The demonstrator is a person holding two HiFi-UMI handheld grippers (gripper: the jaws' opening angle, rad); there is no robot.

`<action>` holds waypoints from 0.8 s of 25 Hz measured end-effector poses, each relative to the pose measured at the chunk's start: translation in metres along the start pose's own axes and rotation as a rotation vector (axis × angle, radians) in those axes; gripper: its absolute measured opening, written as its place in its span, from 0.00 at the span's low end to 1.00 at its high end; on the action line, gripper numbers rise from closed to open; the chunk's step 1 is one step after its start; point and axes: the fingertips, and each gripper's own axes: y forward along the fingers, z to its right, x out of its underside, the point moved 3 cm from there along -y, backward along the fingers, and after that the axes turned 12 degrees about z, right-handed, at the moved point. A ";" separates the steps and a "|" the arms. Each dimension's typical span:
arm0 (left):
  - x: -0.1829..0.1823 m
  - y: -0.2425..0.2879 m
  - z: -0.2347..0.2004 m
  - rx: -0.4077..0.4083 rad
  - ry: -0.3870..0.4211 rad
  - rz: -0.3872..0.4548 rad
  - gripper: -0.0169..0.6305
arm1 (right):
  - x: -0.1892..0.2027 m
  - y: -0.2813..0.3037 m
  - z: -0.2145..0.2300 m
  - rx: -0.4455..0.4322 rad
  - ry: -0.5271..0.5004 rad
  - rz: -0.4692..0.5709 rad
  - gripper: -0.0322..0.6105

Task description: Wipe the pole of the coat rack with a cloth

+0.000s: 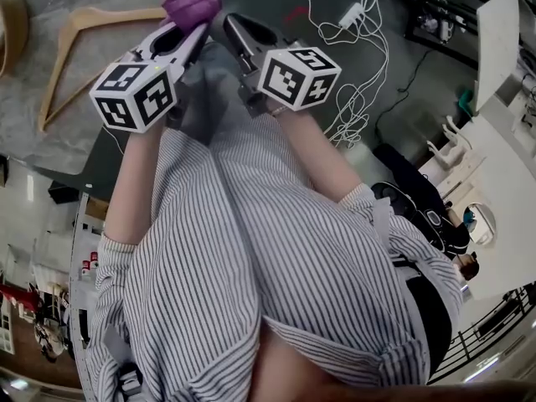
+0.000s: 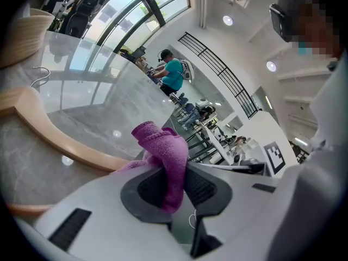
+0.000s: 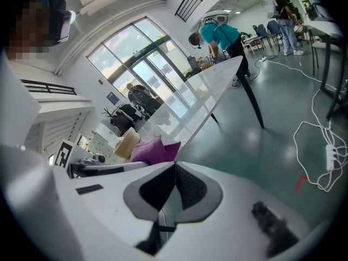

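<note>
A purple cloth is pinched in my left gripper, whose jaws are shut on it. In the left gripper view the cloth bunches up out of the left gripper. My right gripper is held close beside it on the right, shut with nothing in it. In the right gripper view the right gripper shows its pads pressed together, with the cloth just off to its left. I see no coat rack pole in any view.
A wooden hanger lies on the grey marble table ahead at the left. A power strip with tangled white cables lies on the dark floor at the right. A person in a teal shirt stands far off.
</note>
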 end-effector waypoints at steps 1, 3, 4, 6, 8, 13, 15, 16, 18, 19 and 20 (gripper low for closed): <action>0.001 0.001 0.000 0.000 -0.003 -0.002 0.15 | 0.001 0.000 0.001 -0.001 0.005 -0.001 0.07; 0.002 0.001 0.000 -0.001 -0.006 -0.004 0.15 | 0.004 0.001 0.001 -0.004 0.012 -0.008 0.07; 0.003 0.001 -0.002 -0.002 -0.011 -0.003 0.15 | 0.006 0.003 0.001 -0.005 0.012 -0.013 0.07; 0.002 0.000 -0.004 -0.006 -0.026 0.004 0.15 | 0.009 0.006 0.000 -0.008 0.009 -0.021 0.07; 0.002 0.000 -0.004 -0.008 -0.043 0.009 0.15 | 0.009 0.007 -0.002 -0.012 0.015 -0.023 0.07; -0.001 -0.003 0.001 -0.012 -0.059 0.024 0.15 | 0.005 0.005 -0.006 -0.034 0.028 -0.027 0.07; -0.003 -0.003 0.001 -0.021 -0.067 0.039 0.15 | 0.004 0.005 -0.007 -0.040 0.025 -0.029 0.07; -0.004 -0.004 0.000 -0.026 -0.069 0.047 0.15 | 0.003 0.007 -0.007 -0.043 0.023 -0.030 0.07; -0.006 -0.007 -0.002 -0.035 -0.071 0.058 0.15 | 0.002 0.009 -0.010 -0.050 0.018 -0.031 0.07; -0.006 -0.008 -0.003 -0.038 -0.072 0.063 0.15 | 0.002 0.010 -0.012 -0.053 0.015 -0.032 0.07; -0.007 -0.010 -0.004 -0.042 -0.073 0.067 0.15 | 0.002 0.011 -0.013 -0.056 0.012 -0.034 0.07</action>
